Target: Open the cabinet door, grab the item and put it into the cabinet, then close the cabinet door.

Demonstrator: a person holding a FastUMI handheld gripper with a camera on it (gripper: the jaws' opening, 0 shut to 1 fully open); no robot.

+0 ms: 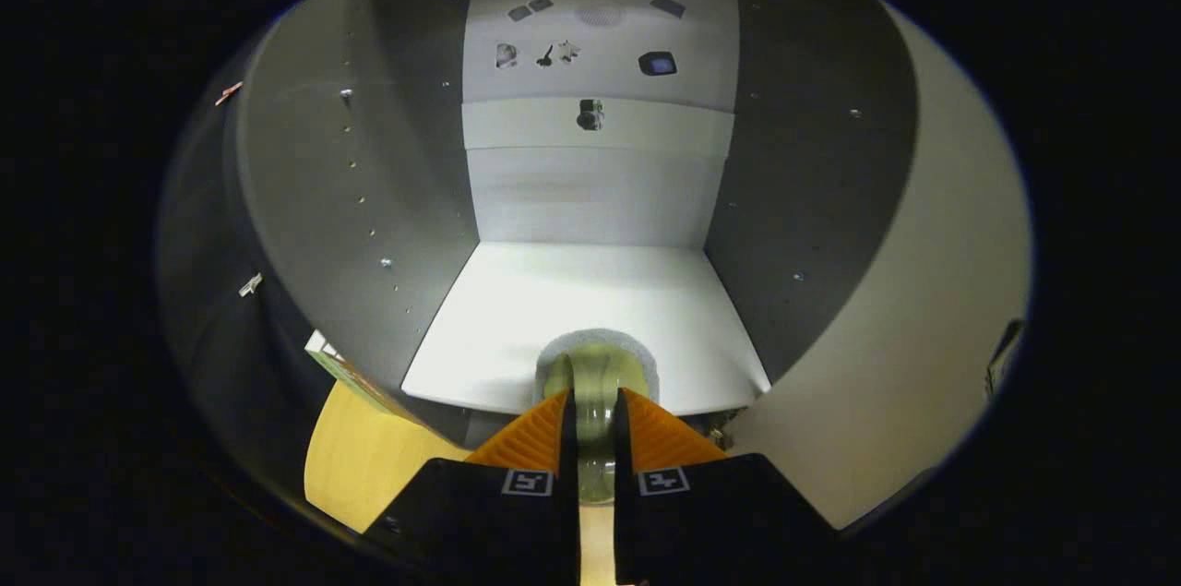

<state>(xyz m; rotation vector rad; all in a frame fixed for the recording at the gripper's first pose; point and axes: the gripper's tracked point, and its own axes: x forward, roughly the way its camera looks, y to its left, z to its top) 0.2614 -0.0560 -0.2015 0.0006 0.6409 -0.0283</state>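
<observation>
You're mid-placement: door is open, the item is in hand, and you're at the mouth of the cabinet (369,198). Left to right: at 8 o'clock from the fingers the wooden table (369,457) shows below the cabinet, with the corner of a green box (346,369) sitting on it, tight against the cabinet's left wall; dead ahead at 12 the white shelf (572,309) runs back to the rear panel; at 3 o'clock the pale open door (923,337) swings away to the right. The gripper (595,406) is pinching a pale, see-through round thing, looks like a roll of tape (596,374), both fingers pressed on its sides, roll standing on edge. Its far end already overlaps the shelf's front lip; can't tell if it's touching the shelf or hanging just above. Next move, as I read it: push further in toward 12, lower until it seats, then spread the fingers. A roll standing on edge may roll off, so set it well back from the lip. Then back straight out and go for the door at 3.
</observation>
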